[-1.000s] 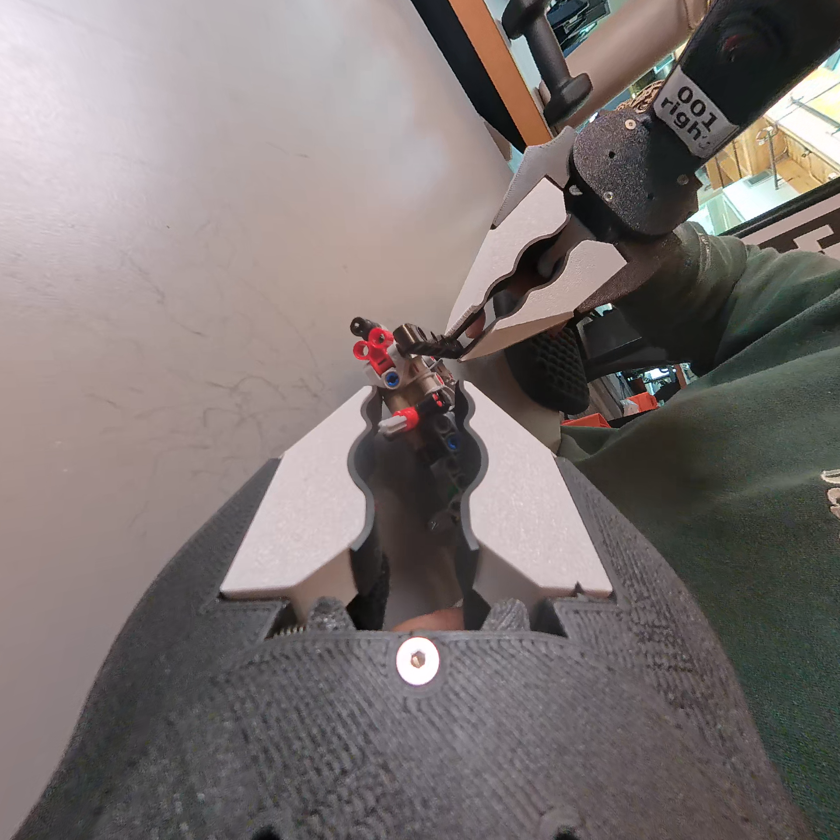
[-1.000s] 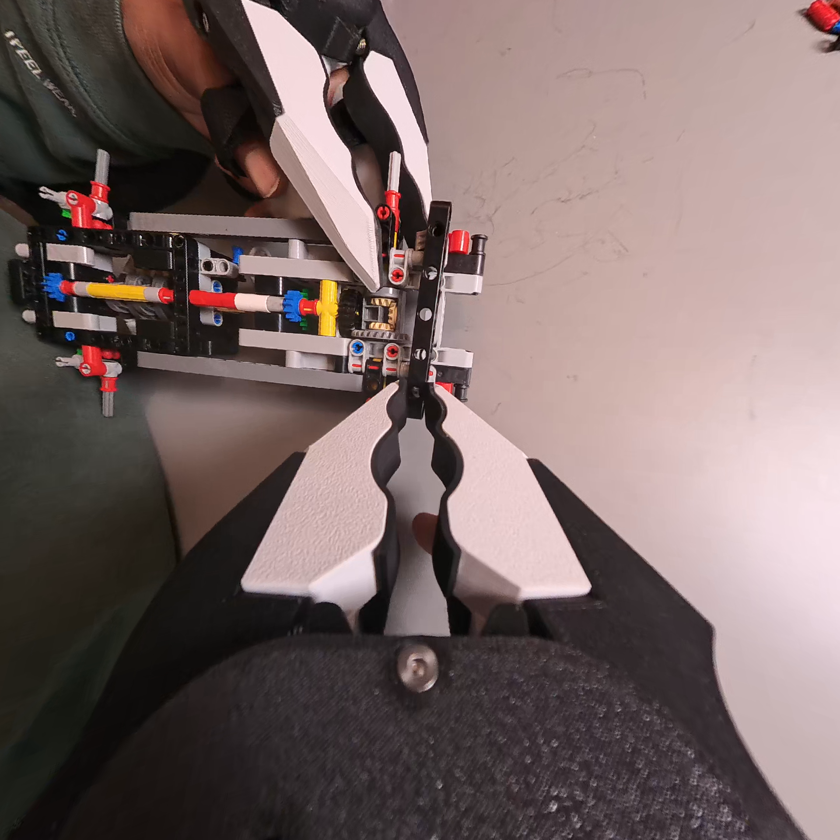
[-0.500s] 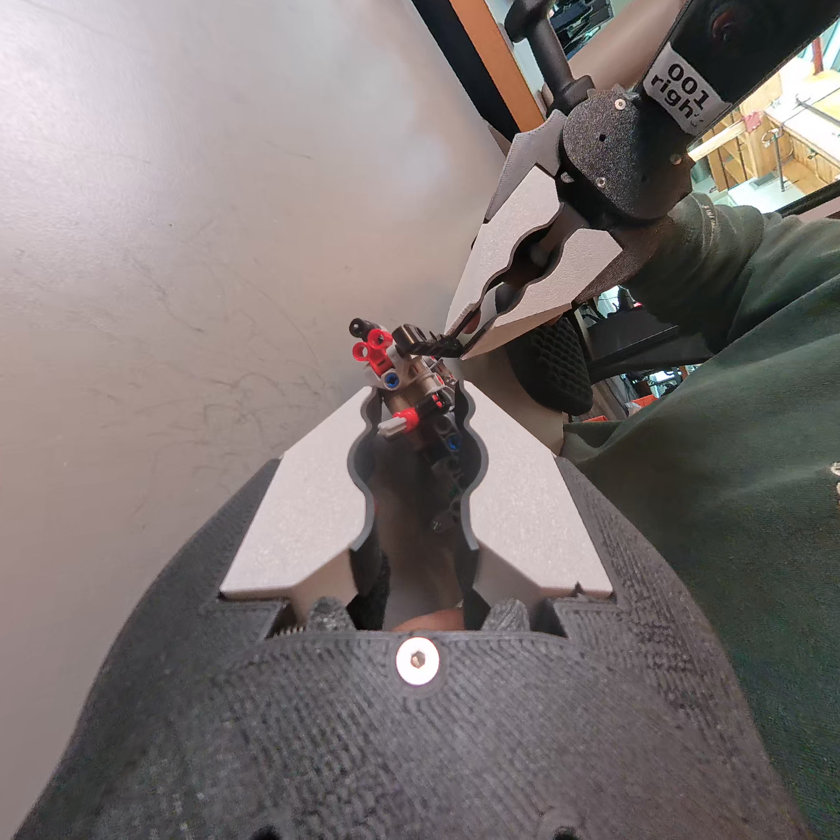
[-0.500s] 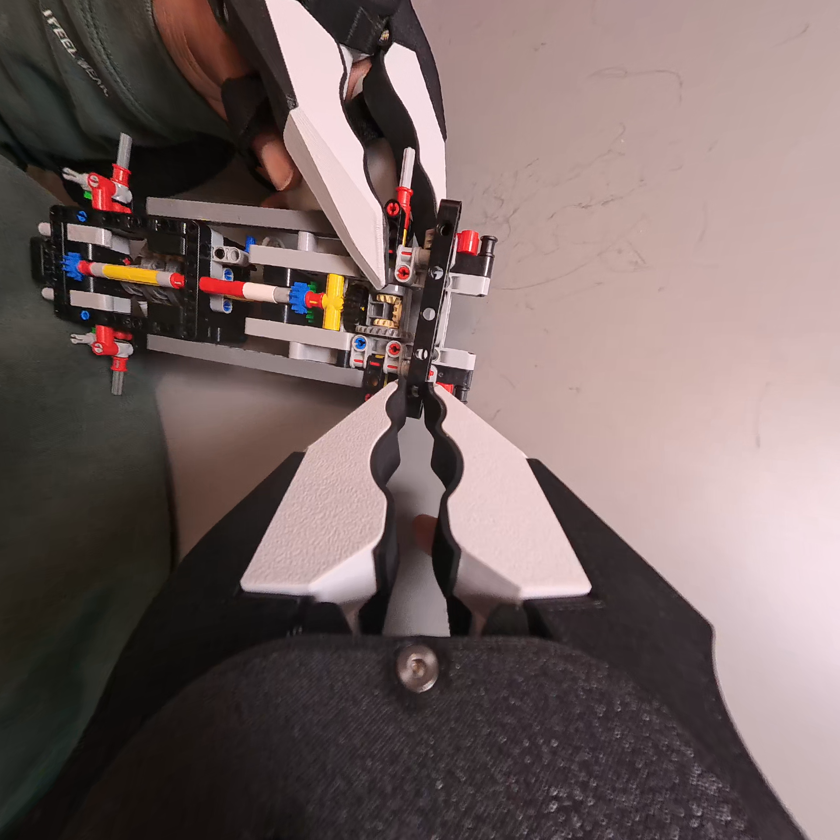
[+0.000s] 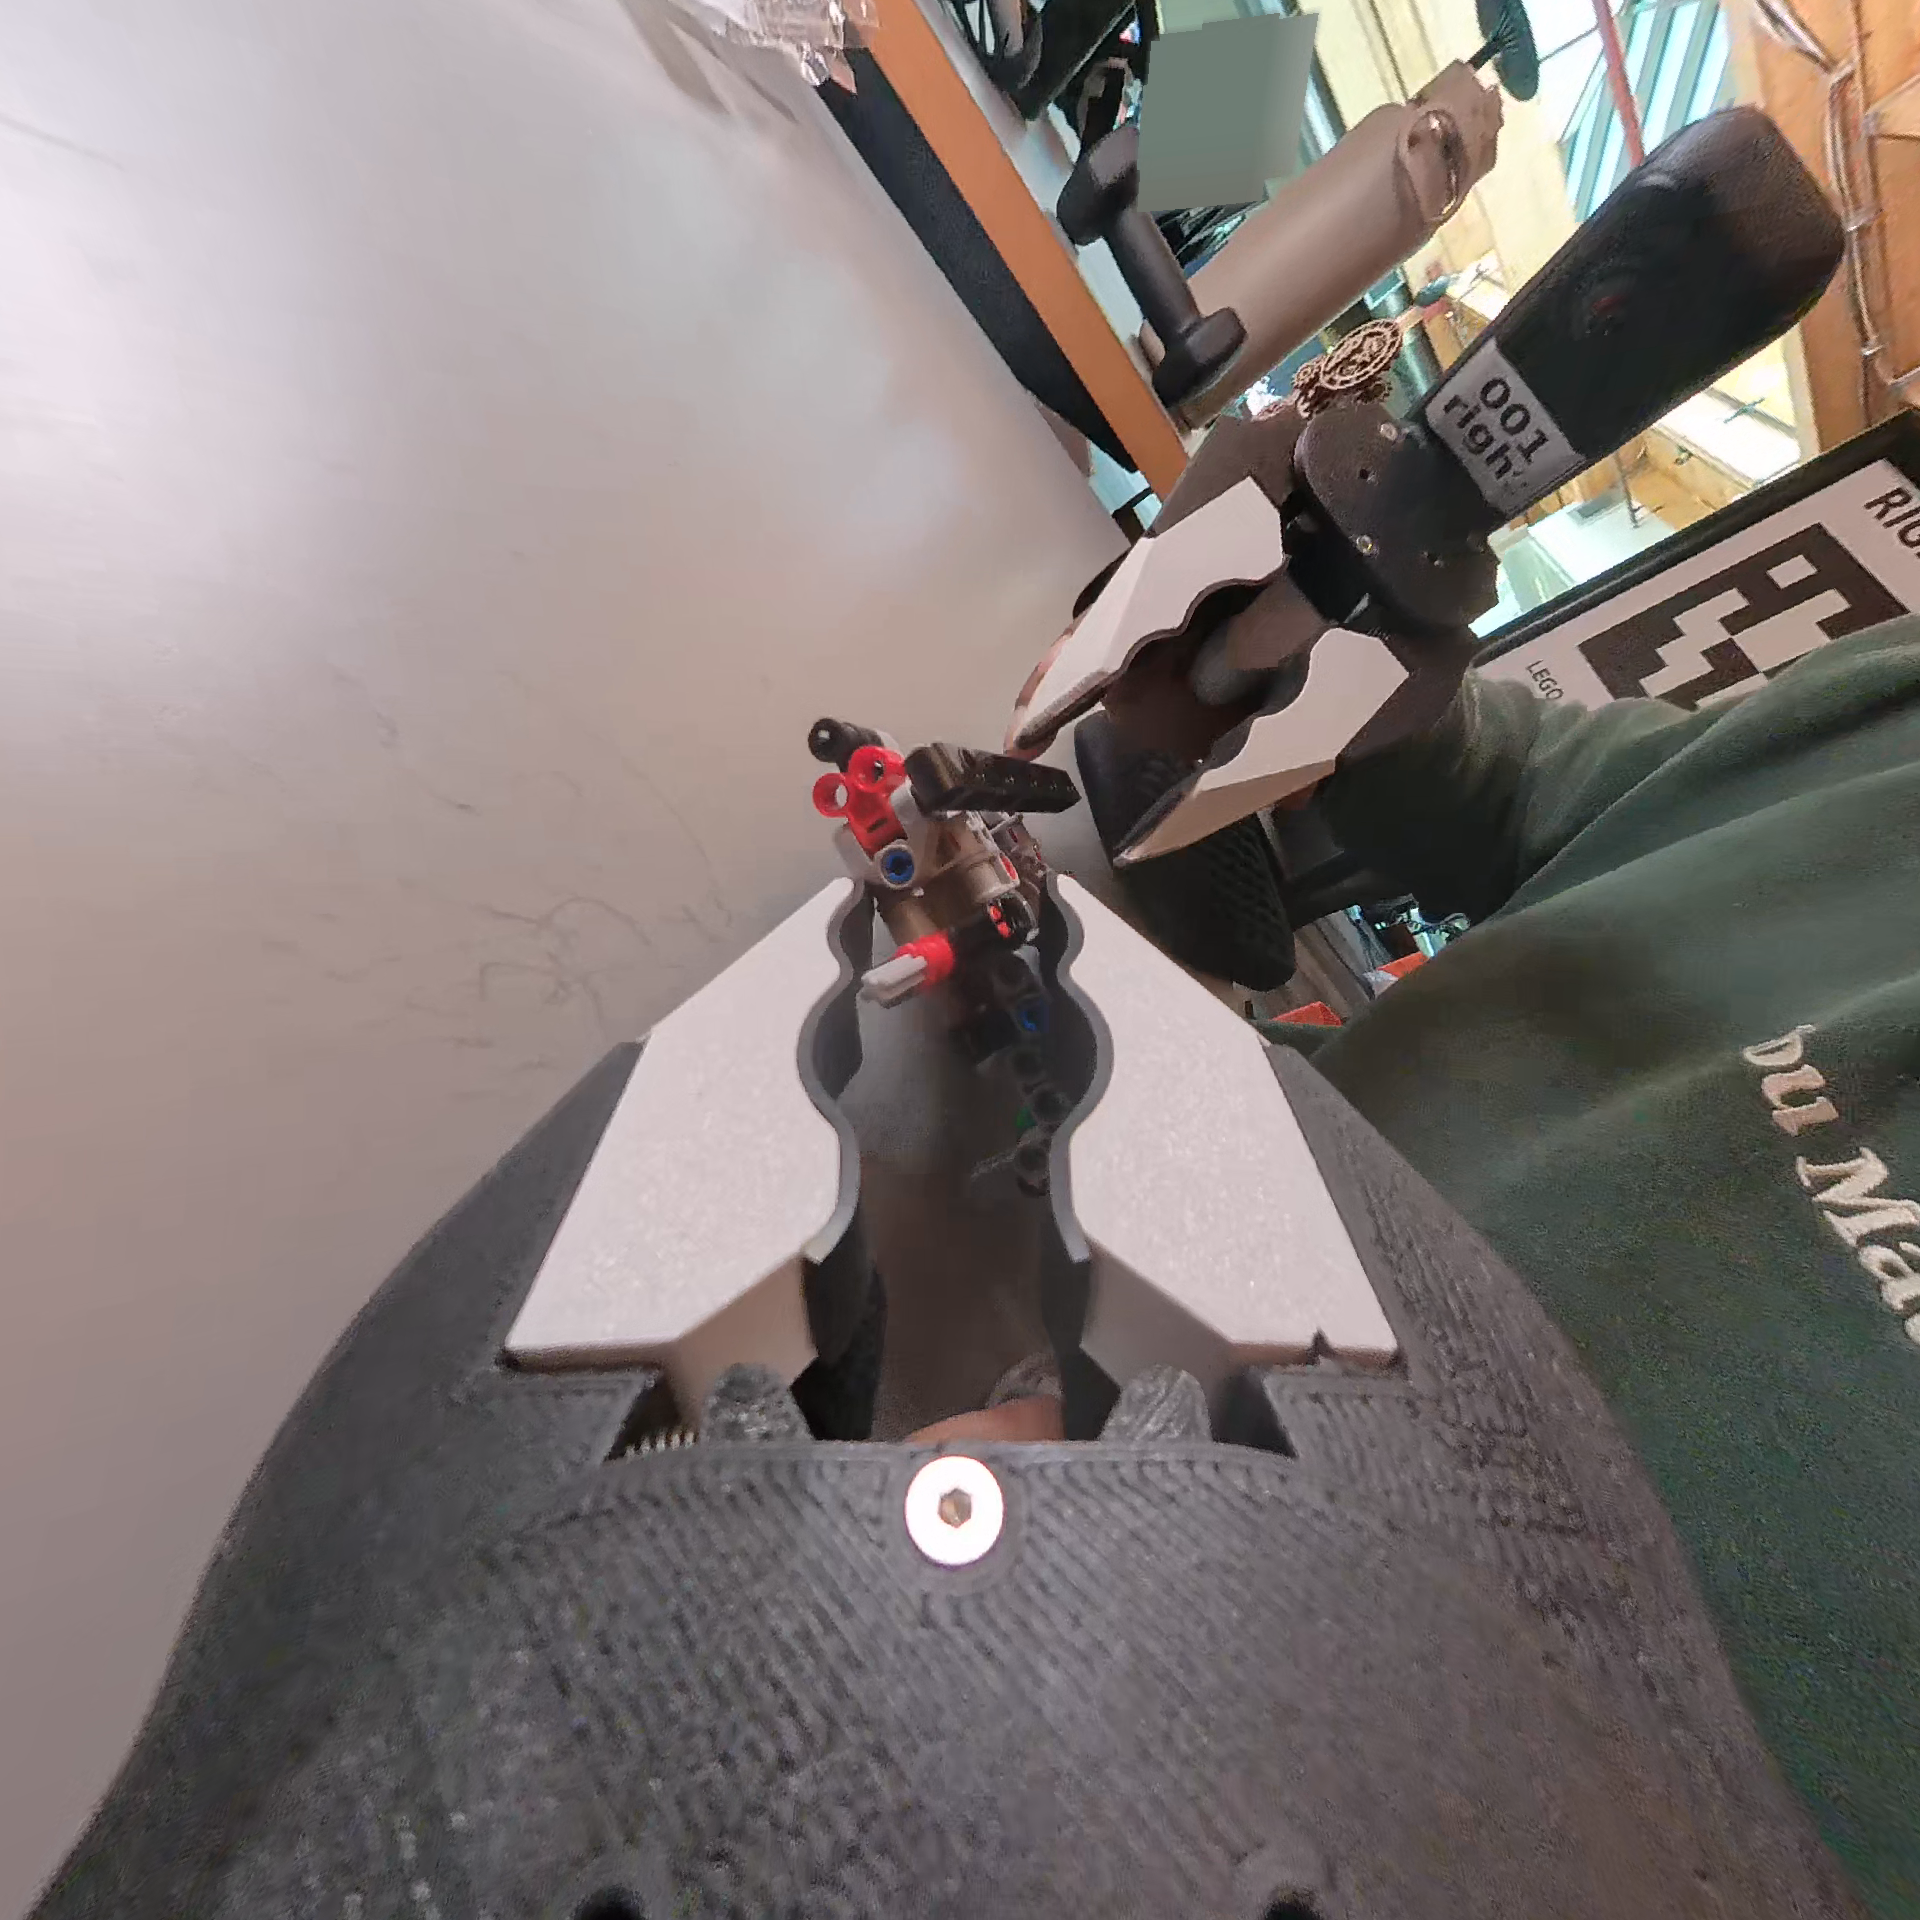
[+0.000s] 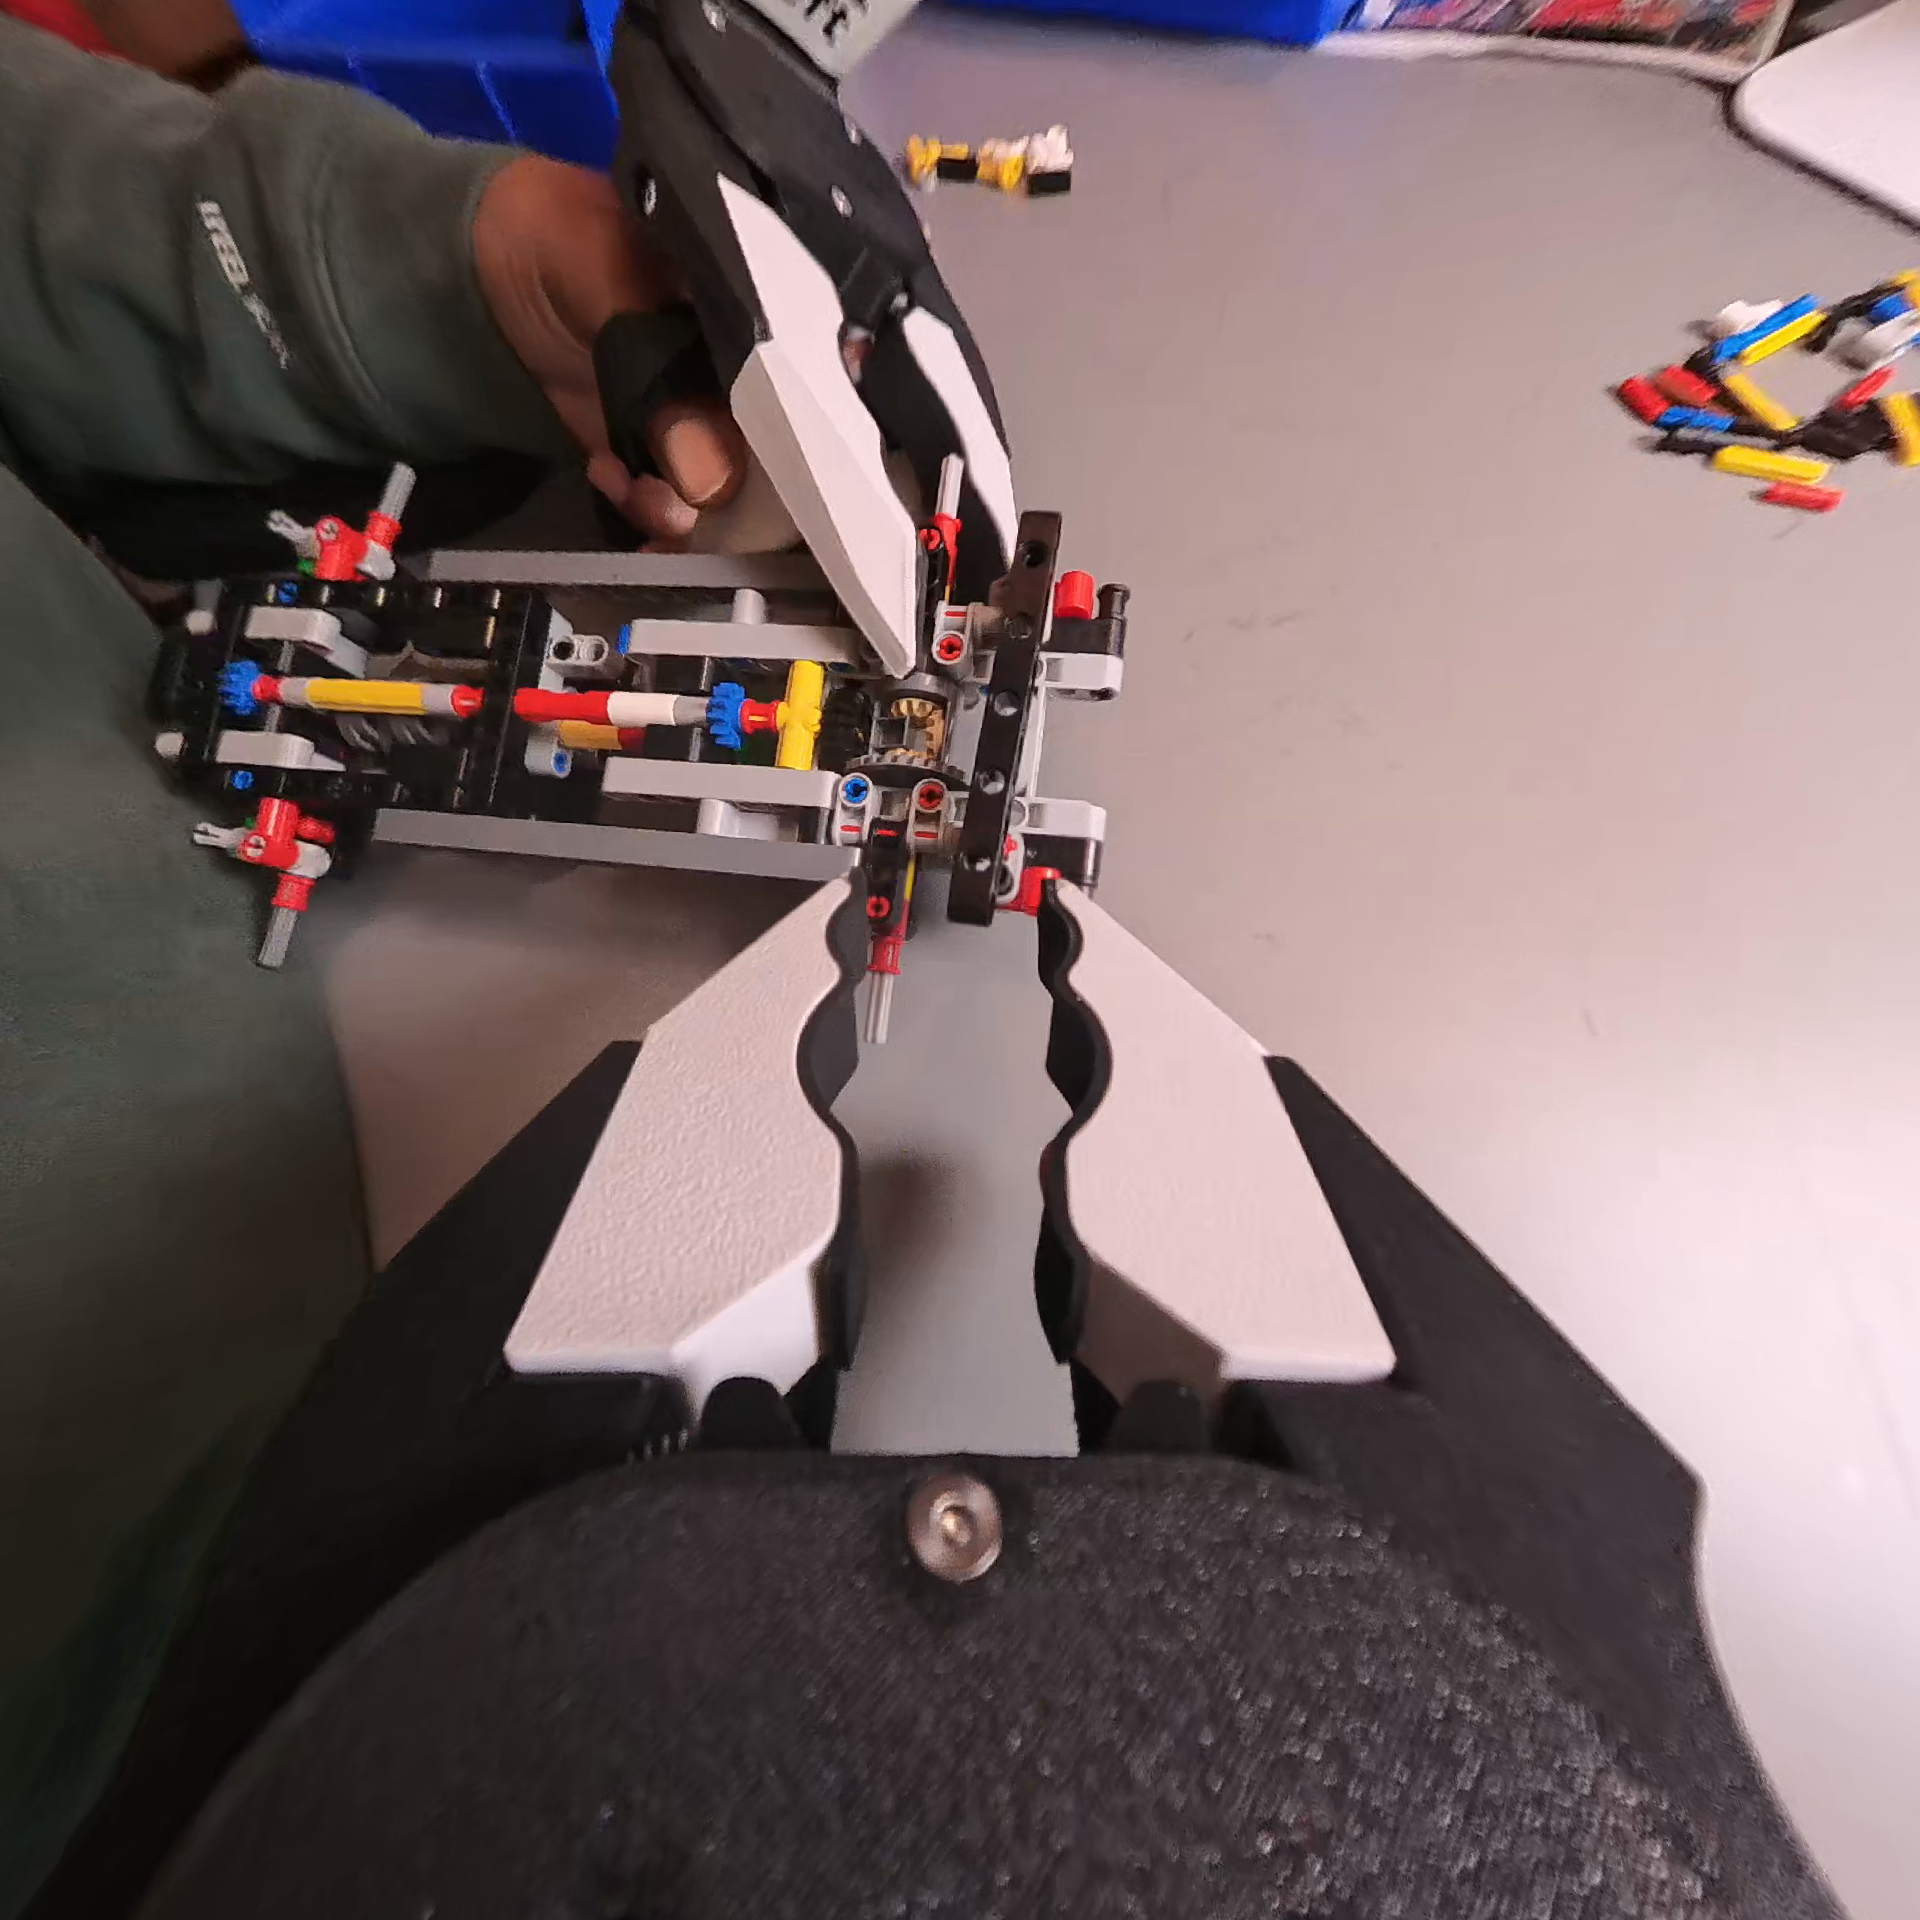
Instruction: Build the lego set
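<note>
change: right gripper (image 6: 951, 914) has released the black beam (image 6: 1003, 717), jaws now apart
label: white sticker on right gripper body, printed
left gripper (image 5: 956, 925): clamped on chassis (image 6: 582, 717)

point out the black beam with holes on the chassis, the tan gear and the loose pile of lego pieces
black beam (image 6: 1006, 717), right wrist view, mid-length between two holes
tan gear (image 6: 920, 724), right wrist view, its toothed face
loose pile (image 6: 1792, 400), right wrist view, centre of the scattered pieces

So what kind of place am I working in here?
Probably a workshop or lab bench used for data collection. A plain grey table carries a half-built lego chassis and loose lego pieces, with blue bins at the far edge and a dumbbell nearby.
</note>
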Motion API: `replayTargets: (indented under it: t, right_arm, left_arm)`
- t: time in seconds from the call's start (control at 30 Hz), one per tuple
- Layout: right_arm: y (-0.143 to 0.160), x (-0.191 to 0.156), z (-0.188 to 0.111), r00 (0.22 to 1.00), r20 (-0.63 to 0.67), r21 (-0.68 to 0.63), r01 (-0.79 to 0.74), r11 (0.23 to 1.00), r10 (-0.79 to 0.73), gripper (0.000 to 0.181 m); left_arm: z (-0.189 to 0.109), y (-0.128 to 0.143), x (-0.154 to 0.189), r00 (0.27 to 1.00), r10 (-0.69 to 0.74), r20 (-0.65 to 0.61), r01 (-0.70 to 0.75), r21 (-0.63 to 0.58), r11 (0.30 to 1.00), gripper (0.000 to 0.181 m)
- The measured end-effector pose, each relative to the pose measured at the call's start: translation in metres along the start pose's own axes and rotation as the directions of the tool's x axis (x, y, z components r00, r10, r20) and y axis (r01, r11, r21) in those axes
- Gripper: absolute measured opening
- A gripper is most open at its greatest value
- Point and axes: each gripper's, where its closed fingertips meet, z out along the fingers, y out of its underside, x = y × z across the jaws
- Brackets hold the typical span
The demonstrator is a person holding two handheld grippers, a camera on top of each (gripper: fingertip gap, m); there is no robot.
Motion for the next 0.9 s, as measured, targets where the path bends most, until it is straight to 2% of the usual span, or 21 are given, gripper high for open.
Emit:
replayTargets:
  t: [0.1,0.2,0.3,0.47,0.53,0.63,0.8,0.9]
  right_arm:
    - [-0.006,0.010,-0.009,0.993,-0.112,0.081,0.052,0.995,-0.043,0.026]
    - [0.002,0.012,-0.007,0.987,-0.151,0.075,0.072,0.995,-0.060,0.027]
    - [-0.003,0.011,-0.007,0.996,-0.061,0.160,-0.061,0.985,0.071,0.030]
    - [-0.033,0.009,-0.020,0.972,0.136,0.303,-0.224,0.926,0.190,0.030]
    - [-0.037,0.010,-0.021,0.983,0.105,0.320,-0.175,0.931,0.149,0.027]
    - [-0.039,0.010,-0.024,0.999,-0.041,0.329,0.009,0.944,0.005,0.022]
    - [-0.039,0.008,-0.019,0.970,-0.191,0.284,0.202,0.937,-0.151,0.018]
    - [-0.039,0.006,-0.019,0.959,-0.199,0.274,0.250,0.929,-0.200,0.010]
  left_arm:
    - [-0.002,-0.009,-0.001,1.000,0.021,-0.021,-0.020,0.042,0.999,0.030]
    - [-0.006,-0.017,0.003,0.998,0.028,-0.063,-0.023,0.091,0.996,0.030]
    - [-0.010,-0.025,0.013,0.990,0.060,-0.125,-0.041,0.150,0.988,0.028]
    - [-0.017,-0.039,0.028,0.980,0.114,-0.161,-0.077,0.224,0.972,0.026]
    - [-0.016,-0.039,0.028,0.981,0.133,-0.141,-0.099,0.226,0.969,0.027]
    - [-0.017,-0.040,0.024,0.987,0.111,-0.119,-0.081,0.237,0.968,0.026]
    - [-0.014,-0.037,0.026,0.985,0.117,-0.127,-0.086,0.226,0.970,0.026]
    - [-0.014,-0.036,0.028,0.984,0.121,-0.132,-0.089,0.223,0.971,0.027]
